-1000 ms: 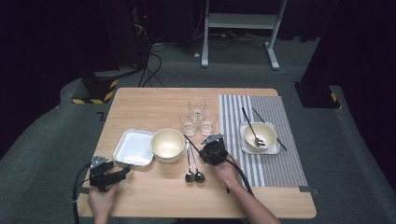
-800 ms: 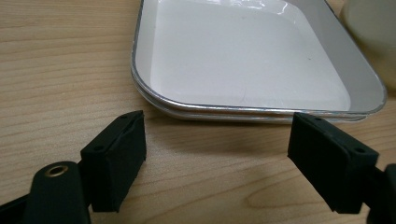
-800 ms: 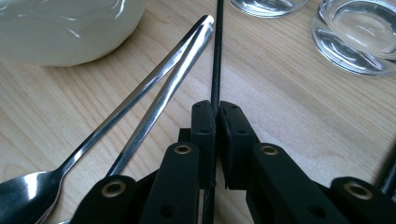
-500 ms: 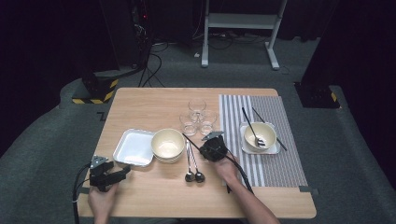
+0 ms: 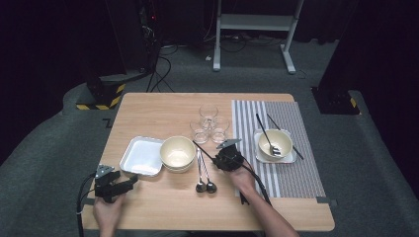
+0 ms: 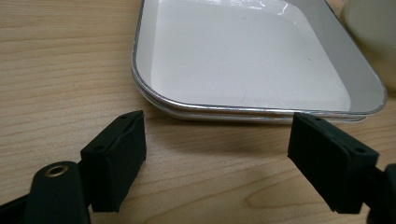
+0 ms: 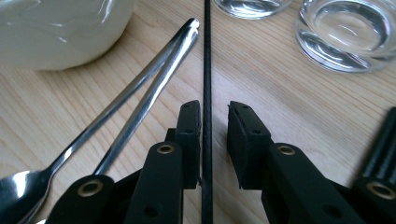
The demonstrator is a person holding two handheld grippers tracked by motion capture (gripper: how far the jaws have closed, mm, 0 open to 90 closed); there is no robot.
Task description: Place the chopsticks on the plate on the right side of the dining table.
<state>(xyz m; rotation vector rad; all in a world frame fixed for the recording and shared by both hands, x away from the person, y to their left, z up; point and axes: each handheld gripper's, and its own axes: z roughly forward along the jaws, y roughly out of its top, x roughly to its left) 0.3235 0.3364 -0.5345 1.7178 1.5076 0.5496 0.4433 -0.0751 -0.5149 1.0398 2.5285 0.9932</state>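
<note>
Mid-table, right of two spoons (image 7: 140, 102), a black chopstick (image 7: 207, 70) lies on the wood between the right gripper's (image 7: 214, 116) jaws, which have just been opening; the left pad is against it, the right pad stands clear. Near left, the left gripper (image 6: 215, 144) rests wide apart before the tray (image 6: 261, 109).

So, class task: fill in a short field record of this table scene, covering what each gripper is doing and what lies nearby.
right gripper: jaws just been opening, thin black chopstick between them, right jaw apart from it
left gripper: open, before white rectangular metal tray
beside chopstick: two silver metal spoons
beyond: clear drinking glasses
surface: wooden table
</note>
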